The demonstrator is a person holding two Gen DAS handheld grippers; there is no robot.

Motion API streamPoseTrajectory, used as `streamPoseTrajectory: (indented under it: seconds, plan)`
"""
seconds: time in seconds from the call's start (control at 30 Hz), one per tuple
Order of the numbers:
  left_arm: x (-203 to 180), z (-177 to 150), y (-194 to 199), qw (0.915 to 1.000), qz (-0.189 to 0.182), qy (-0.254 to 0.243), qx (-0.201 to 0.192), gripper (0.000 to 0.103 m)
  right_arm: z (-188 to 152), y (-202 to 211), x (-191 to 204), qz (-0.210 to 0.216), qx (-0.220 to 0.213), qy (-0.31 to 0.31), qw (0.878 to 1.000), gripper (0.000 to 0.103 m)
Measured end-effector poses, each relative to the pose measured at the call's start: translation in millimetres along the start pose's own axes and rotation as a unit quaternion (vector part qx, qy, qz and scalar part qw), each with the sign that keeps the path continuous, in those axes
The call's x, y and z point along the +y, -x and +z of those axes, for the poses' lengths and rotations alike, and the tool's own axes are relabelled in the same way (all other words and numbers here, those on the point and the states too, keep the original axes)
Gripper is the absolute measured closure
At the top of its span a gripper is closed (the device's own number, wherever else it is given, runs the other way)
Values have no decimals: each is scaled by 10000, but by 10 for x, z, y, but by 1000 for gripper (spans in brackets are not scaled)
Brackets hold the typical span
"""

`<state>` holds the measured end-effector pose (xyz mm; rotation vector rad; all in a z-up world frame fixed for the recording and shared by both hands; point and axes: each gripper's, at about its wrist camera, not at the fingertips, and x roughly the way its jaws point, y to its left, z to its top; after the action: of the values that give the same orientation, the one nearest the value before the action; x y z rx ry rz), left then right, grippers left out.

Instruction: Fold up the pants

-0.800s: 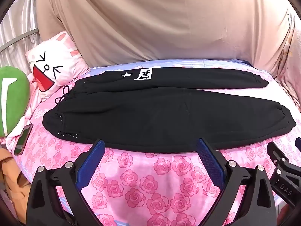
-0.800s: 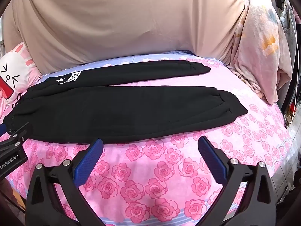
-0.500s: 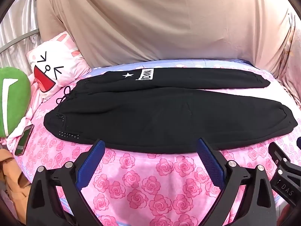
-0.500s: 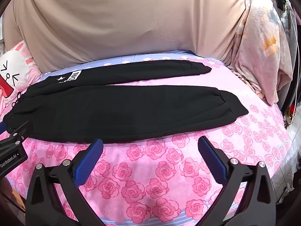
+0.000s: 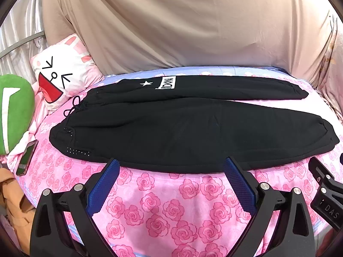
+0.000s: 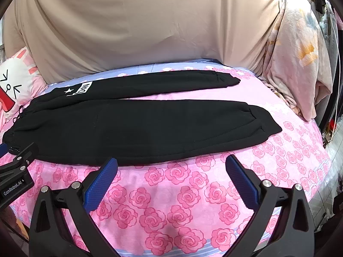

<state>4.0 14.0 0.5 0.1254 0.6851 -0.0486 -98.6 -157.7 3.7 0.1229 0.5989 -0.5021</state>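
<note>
Black pants [image 5: 182, 128] lie flat on the pink rose bedsheet [image 5: 163, 209], waistband to the left, both legs stretching right, a white star and label on the far leg. They also show in the right wrist view [image 6: 139, 128]. My left gripper [image 5: 171, 167] is open and empty, its fingertips at the near edge of the near leg. My right gripper [image 6: 171, 165] is open and empty, just short of the same near edge, further toward the cuffs. The right gripper's body shows at the right of the left wrist view [image 5: 325, 192].
A cartoon-face pillow [image 5: 62, 75] and a green cushion [image 5: 15, 111] sit left of the waistband. A phone [image 5: 26, 157] lies at the bed's left edge. A beige sheet [image 5: 182, 25] hangs behind. A pale blanket [image 6: 295, 64] is piled at the right.
Both grippers have crept slightly forward toward the near edge of the pants. The pants have not moved.
</note>
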Motion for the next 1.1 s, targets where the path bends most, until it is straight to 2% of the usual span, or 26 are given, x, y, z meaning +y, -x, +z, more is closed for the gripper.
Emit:
streamPoseTrajectory:
  seconds: [1.1]
  plan:
    - [-77, -48, 5, 10000, 38, -38, 9, 7, 14, -2, 86, -2, 73, 10, 10000, 5]
